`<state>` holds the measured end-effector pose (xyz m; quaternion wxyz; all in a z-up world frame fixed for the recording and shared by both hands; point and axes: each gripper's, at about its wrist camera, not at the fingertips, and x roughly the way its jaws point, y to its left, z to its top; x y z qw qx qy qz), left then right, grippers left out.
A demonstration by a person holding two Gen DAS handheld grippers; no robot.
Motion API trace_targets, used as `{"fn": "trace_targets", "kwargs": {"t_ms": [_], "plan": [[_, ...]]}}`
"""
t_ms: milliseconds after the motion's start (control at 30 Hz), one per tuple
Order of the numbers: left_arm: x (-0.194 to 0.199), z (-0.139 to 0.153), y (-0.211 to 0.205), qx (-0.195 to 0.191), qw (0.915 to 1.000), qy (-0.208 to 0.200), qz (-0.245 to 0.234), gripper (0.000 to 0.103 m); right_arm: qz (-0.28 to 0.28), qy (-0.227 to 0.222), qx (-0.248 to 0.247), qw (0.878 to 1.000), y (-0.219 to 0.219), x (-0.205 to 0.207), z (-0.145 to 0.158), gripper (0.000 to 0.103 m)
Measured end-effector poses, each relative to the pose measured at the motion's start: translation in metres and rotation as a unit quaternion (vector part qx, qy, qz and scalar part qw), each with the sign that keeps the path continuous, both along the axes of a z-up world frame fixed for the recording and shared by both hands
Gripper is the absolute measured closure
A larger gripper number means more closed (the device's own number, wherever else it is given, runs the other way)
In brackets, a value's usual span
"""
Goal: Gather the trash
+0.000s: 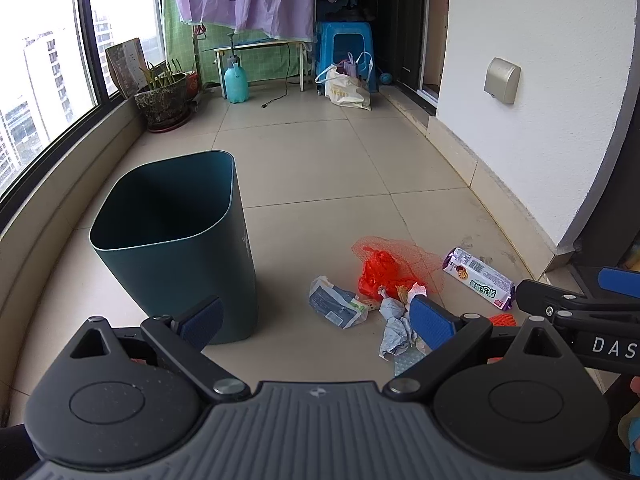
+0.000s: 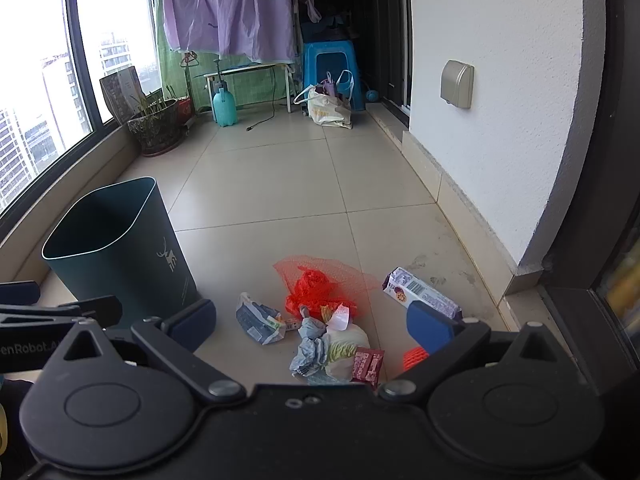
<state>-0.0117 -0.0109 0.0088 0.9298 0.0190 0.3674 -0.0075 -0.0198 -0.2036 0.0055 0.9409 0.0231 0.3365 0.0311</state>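
Observation:
A dark green trash bin (image 1: 172,248) stands upright on the tiled floor; it also shows in the right wrist view (image 2: 120,248). Right of it lies a trash pile: a red mesh bag (image 1: 394,266) (image 2: 320,284), a blue-white wrapper (image 1: 336,302) (image 2: 258,320), crumpled grey paper (image 1: 394,328) (image 2: 310,346), a purple snack packet (image 1: 478,278) (image 2: 420,294), a dark red wrapper (image 2: 367,365) and a whitish wad (image 2: 346,346). My left gripper (image 1: 316,322) is open and empty above the floor beside the bin. My right gripper (image 2: 310,328) is open and empty above the pile.
A white wall (image 2: 480,120) with a skirting runs along the right, a curved window ledge (image 1: 60,208) along the left. At the far end stand a potted plant (image 1: 164,98), a teal sprayer (image 1: 236,82), a tote bag (image 1: 346,88) and a blue stool (image 1: 346,46).

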Motion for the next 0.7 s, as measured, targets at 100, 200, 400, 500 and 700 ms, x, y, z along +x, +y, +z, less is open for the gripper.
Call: {"fn": "trace_targets", "kwargs": {"t_ms": [100, 200, 400, 500, 700], "plan": [[-0.0018, -0.0001, 0.0010, -0.003, 1.0000, -0.001, 0.000, 0.003, 0.000, 0.000, 0.000, 1.000, -0.0006, 0.0005, 0.0004, 0.002], [-0.0019, -0.0002, 0.0012, -0.003, 1.0000, -0.001, -0.001, 0.003, 0.001, -0.001, -0.001, 1.000, -0.0009, 0.0007, 0.0005, 0.002], [-0.0024, -0.0007, 0.0005, -0.001, 1.0000, -0.001, -0.003, 0.003, 0.002, -0.002, 0.000, 1.000, -0.0026, 0.0007, 0.0010, 0.002], [-0.0019, -0.0014, 0.0005, -0.001, 1.0000, 0.000, -0.002, 0.003, 0.001, -0.001, -0.001, 1.000, -0.0021, 0.0007, 0.0008, 0.002], [-0.0022, -0.0032, -0.0001, 0.000, 1.0000, 0.001, -0.002, 0.003, 0.002, -0.002, -0.002, 1.000, -0.0017, 0.0000, 0.0005, 0.002]]}}
